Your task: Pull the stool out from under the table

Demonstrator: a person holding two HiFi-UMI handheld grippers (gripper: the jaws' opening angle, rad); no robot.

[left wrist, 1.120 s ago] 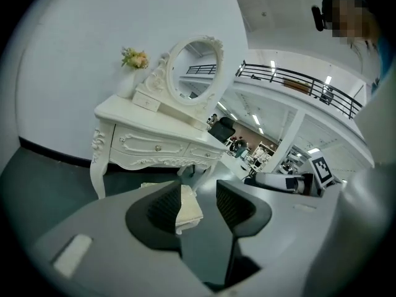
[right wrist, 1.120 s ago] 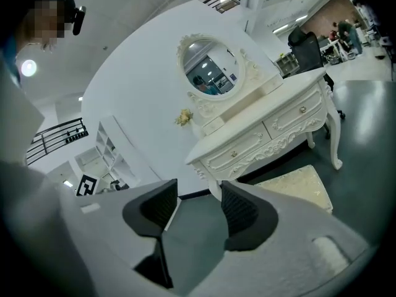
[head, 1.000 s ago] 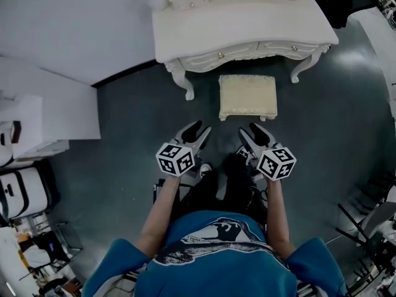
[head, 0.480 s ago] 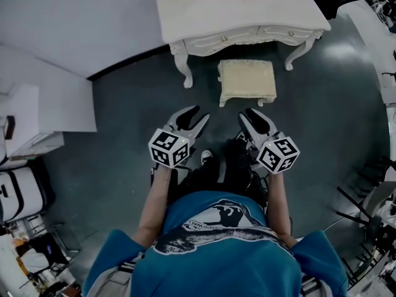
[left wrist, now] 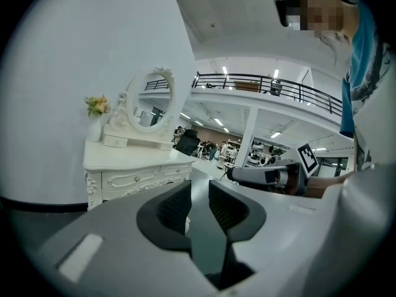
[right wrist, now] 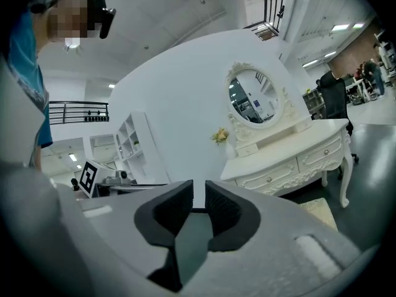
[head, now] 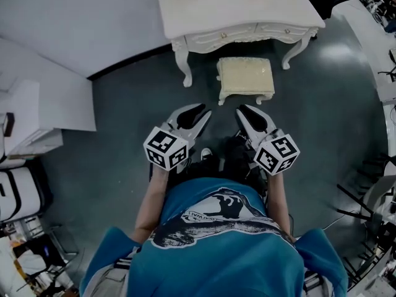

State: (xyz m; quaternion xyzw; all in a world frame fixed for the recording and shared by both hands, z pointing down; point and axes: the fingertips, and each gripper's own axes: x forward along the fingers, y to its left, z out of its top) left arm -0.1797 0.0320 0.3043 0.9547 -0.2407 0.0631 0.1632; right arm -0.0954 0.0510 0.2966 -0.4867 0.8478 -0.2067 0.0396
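Stool (head: 245, 78) first: the cream, cushioned seat stands on the dark floor (head: 124, 122) just in front of the white dressing table (head: 241, 8), roughly between its two curved front legs. From the head view its whole top shows clear of the table's front edge. Neither of my claws touches it; floor shows between it and both of them.

My left claw (head: 199, 111) hangs above the floor on the near side of the stool, toward its left corner, pointing at the table. Its jaws have just been closing. In the left gripper view the dark pads (left wrist: 173, 206) stand close, with a narrow slit between them and nothing in it. Beyond them that view shows the table's drawer front (left wrist: 133, 177), the oval mirror (left wrist: 150, 101) on top and a small bunch of flowers (left wrist: 97, 105) at the tabletop's left end.

My right claw (head: 246, 110) hovers beside the left one, toward the stool's right corner, and points the same way. Its jaws have also just been closing. The right gripper view shows them nearly together, a thin gap remaining, empty. Past them a corner of the stool (right wrist: 318, 210) shows low on the floor under the table's edge.
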